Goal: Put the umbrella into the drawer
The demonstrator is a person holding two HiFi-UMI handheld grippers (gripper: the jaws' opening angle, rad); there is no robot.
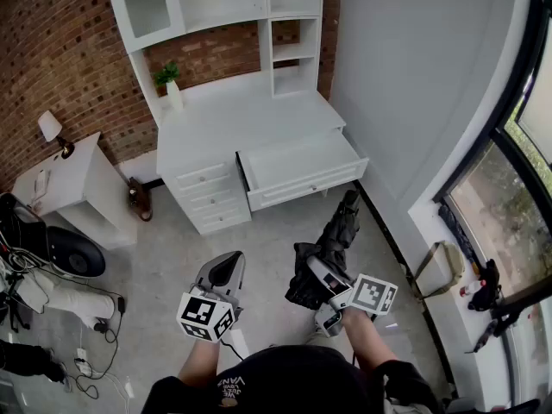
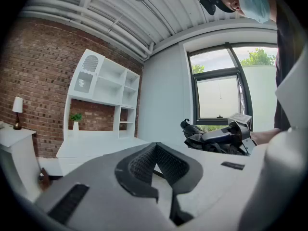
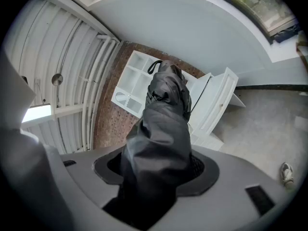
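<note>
Umbrella [image 1: 335, 235], black and folded, carried above the floor with its free end aimed toward 12 o'clock in the head view, at the open drawer [image 1: 306, 186], from which it is well apart. Right gripper [image 1: 317, 272] is clamped on the near end of the bundle; in the right gripper view its jaws stand wide because the bunched fabric [image 3: 159, 138] fills the space between them. Gripping at one end probably leaves the length free to lead into the drawer, and the roughly level hold suits laying the umbrella in flat. Left gripper [image 1: 226, 264], at 9 o'clock of the right one, has its jaws together on nothing [image 2: 159, 163] and is judged to be idle, since the drawer is already pulled out of the white desk [image 1: 233, 119]. A potted plant [image 1: 168, 78] stands on the desk at 11 o'clock of the drawer. Marker cubes [image 1: 373, 293] on both grippers bear black-and-white square patterns, not letters. Pale print on the person's dark shirt [image 1: 231, 381] shows only in part and is not read here. No brand or label can be made out on the umbrella.
</note>
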